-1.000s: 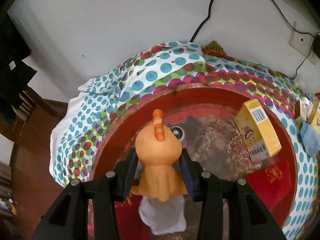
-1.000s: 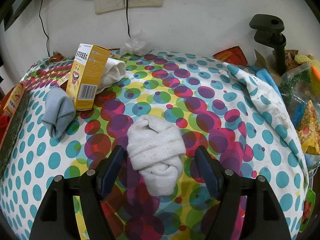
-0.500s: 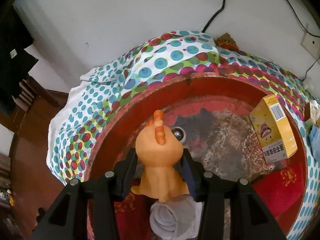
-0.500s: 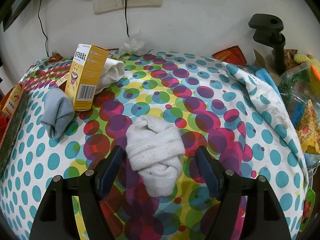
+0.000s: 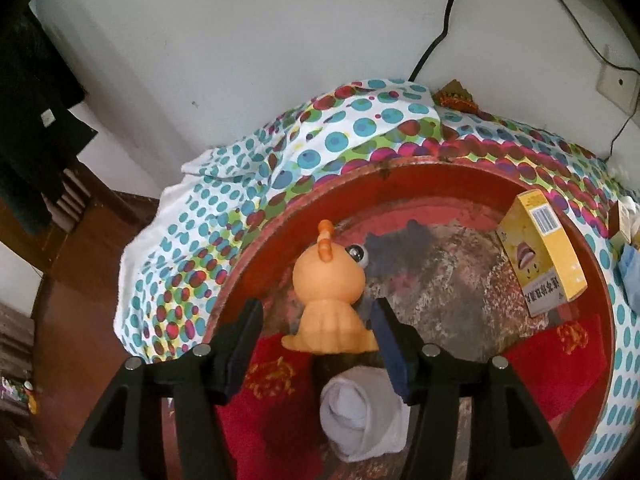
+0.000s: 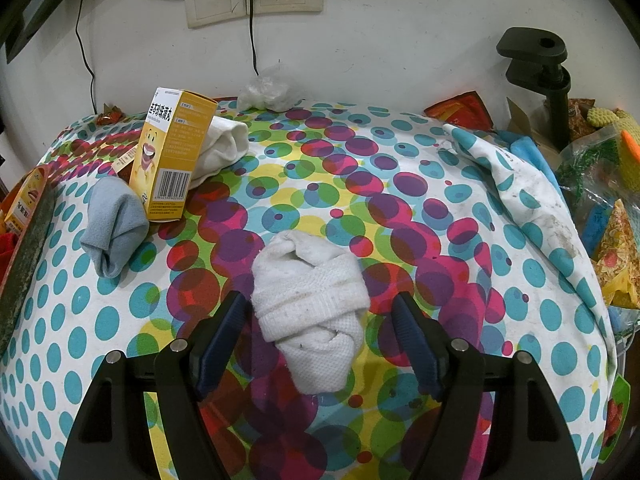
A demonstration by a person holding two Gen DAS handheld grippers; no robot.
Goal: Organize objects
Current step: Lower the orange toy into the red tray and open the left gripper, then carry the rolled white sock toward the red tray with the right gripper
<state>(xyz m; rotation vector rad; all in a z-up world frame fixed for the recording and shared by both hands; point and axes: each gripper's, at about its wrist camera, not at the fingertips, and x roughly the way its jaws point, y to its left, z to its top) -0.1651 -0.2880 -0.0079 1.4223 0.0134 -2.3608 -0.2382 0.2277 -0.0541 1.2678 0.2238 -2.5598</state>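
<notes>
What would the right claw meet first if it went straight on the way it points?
Most likely the rolled white sock, lying on the dotted cloth between the open right claw; depth is uncertain.

Yellow box (image 6: 172, 160): barcode on its lower end flap, printed Chinese characters on the top flap, too small to read. Second yellow box (image 5: 540, 256): barcode and Chinese characters, likewise unreadable.

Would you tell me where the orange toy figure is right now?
In the left wrist view, the orange toy figure stands in the red tray, between the left gripper's just-opened jaws, with a rolled white sock just nearer the camera.
</notes>
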